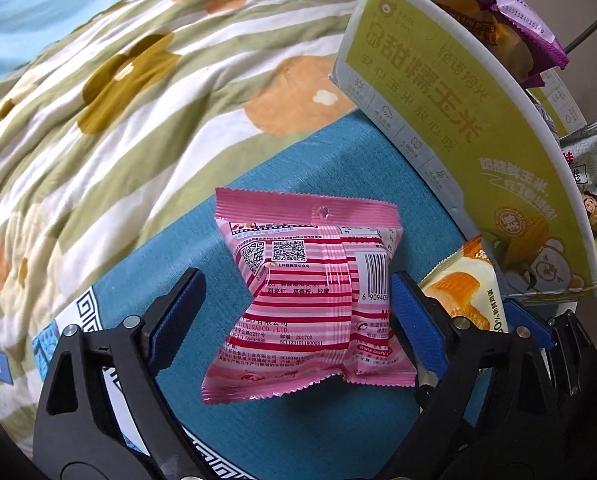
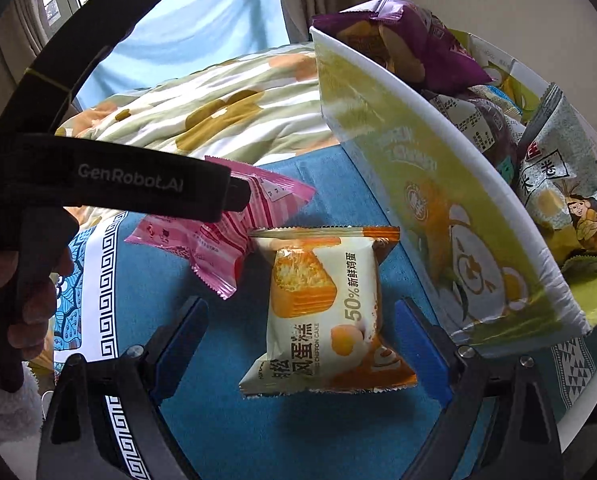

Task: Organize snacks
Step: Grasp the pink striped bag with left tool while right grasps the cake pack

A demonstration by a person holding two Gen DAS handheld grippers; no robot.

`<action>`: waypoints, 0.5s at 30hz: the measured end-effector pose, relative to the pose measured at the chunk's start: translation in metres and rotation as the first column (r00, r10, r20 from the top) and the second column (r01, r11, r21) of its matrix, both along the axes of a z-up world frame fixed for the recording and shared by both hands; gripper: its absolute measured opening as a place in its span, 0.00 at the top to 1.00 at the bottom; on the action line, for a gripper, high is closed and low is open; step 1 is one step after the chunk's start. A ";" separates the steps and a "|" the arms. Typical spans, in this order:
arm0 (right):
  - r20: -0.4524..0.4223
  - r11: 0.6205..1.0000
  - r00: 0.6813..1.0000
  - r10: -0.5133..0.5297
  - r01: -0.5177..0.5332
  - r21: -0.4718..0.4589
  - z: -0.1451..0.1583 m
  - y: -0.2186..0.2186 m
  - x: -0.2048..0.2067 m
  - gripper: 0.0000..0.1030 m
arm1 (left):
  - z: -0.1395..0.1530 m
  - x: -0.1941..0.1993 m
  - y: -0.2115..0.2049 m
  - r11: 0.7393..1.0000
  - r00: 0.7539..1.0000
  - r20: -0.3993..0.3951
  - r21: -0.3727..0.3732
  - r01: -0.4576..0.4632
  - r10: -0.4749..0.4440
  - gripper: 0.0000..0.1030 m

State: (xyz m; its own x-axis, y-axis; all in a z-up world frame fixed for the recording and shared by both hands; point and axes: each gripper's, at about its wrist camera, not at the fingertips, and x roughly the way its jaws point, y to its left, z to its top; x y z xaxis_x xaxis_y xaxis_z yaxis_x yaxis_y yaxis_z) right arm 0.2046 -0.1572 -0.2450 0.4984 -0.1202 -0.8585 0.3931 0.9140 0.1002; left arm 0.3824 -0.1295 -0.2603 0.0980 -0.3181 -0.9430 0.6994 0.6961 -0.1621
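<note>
A pink striped snack packet [image 1: 314, 300] lies on the blue cloth, between the open fingers of my left gripper [image 1: 298, 312]; the right pad is close to its edge. The packet also shows in the right wrist view [image 2: 218, 236], partly under the left gripper body [image 2: 110, 176]. An orange and white chiffon cake packet [image 2: 322, 312] lies between the open fingers of my right gripper [image 2: 310, 344], untouched; it also shows in the left wrist view [image 1: 466, 288]. A yellow-green cardboard box [image 2: 438, 208] stands to the right and holds several snack packets.
A purple packet [image 2: 414, 44] and a grey-green packet [image 2: 566, 184] sit in the box, which also shows in the left wrist view [image 1: 458, 120]. A flowered quilt [image 1: 138, 100] lies behind the blue cloth [image 1: 298, 432]. A window and curtains are at the back.
</note>
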 end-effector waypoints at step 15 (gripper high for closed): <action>-0.054 0.999 0.998 -0.035 0.037 0.026 -0.020 -0.018 0.021 0.35 | -0.008 -0.003 0.019 1.000 0.999 -0.031 -0.010 -0.014 0.014 0.37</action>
State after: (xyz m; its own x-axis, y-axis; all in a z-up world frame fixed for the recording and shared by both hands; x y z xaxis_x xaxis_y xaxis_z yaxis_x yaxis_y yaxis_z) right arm 0.2256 -0.1749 -0.2651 0.4471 -0.1141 -0.8872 0.4313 0.8964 0.1021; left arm 0.3794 -0.1109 -0.2678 0.0734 -0.3261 -0.9425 0.6841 0.7042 -0.1903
